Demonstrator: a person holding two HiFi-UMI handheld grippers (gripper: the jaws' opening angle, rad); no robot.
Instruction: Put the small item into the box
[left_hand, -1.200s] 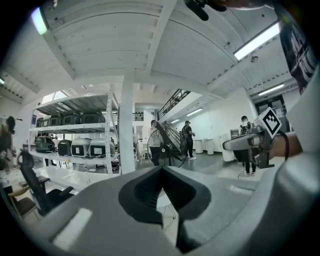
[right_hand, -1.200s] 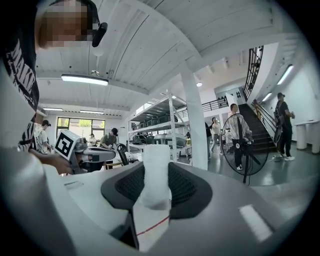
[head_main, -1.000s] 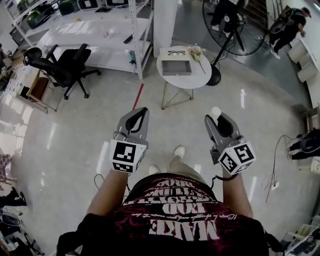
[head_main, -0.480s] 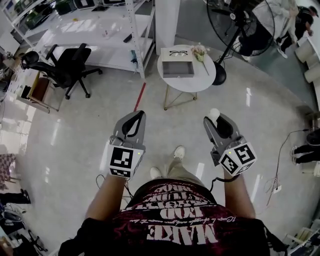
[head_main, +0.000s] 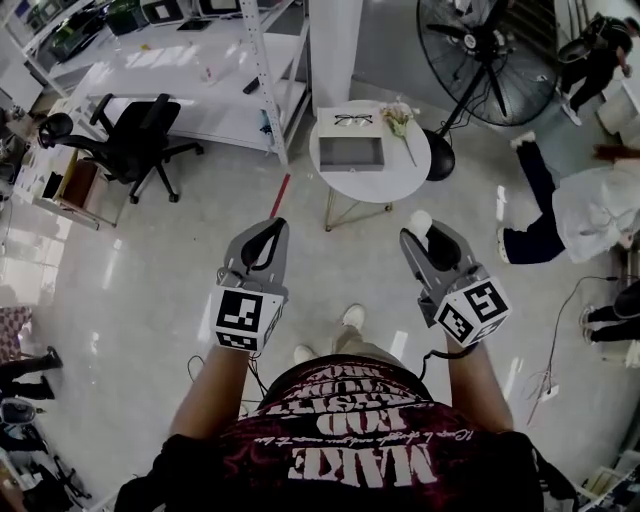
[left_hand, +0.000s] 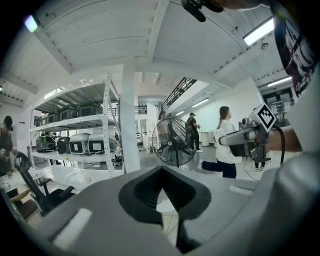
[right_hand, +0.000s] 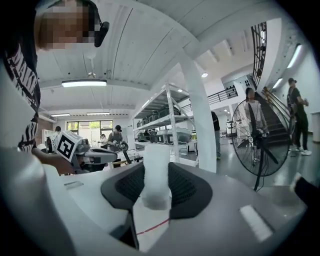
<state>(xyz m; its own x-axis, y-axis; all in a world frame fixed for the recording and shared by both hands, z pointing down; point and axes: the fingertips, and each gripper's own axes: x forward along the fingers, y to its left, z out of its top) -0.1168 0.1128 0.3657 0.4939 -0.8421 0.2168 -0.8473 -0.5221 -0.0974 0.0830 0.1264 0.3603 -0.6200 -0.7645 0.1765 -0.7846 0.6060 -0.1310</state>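
Note:
In the head view my right gripper (head_main: 418, 230) is shut on a small white item (head_main: 420, 220), a pale cylinder that sticks up between the dark pads. The right gripper view shows the same white item (right_hand: 156, 167) pinched in the gripper (right_hand: 156, 199). My left gripper (head_main: 272, 228) is held level with it, shut and empty; in its own view the gripper (left_hand: 161, 176) has its jaws meeting at a seam. Ahead, an open grey box (head_main: 351, 153) lies on a round white table (head_main: 400, 170), well beyond both grippers.
Glasses (head_main: 352, 119) and a flower sprig (head_main: 398, 118) share the table with the box. A black office chair (head_main: 130, 140) and white shelving (head_main: 200, 70) stand to the left, a pillar (head_main: 335, 50) behind, a floor fan (head_main: 490, 60) to the right. A person in white (head_main: 590, 210) walks at right.
A person in white has walked into view at the right. The table with the box sits slightly nearer in the view. Both grippers keep their pose and their hold.

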